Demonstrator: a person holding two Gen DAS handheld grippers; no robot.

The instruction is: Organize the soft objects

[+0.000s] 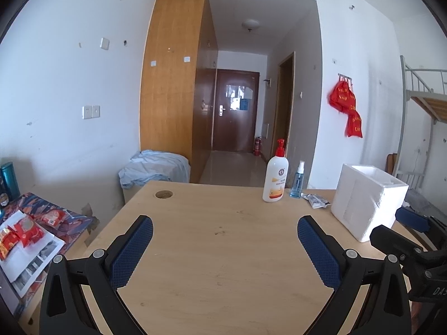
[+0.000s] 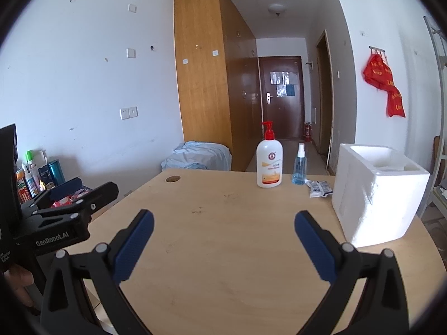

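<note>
Tabletop (image 2: 223,251) bare up close, both hand-held grippers (image 1: 225,231) (image 2: 224,223) spread empty; sachets (image 2: 320,189) lie at one o'clock beside the foam box (image 2: 374,203), nearer the right.

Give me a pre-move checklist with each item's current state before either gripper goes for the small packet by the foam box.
1. Left gripper open, nothing between its fingers: ok.
2. Right gripper open, holding nothing: ok.
3. Crinkled packet in view, lying flat on the table: ok.
4. Approach clearance: spray bottle and pump bottle stand close beside it: not ok.
5. Foam box open-topped: ok.
6. Box contents: cannot tell.
</note>
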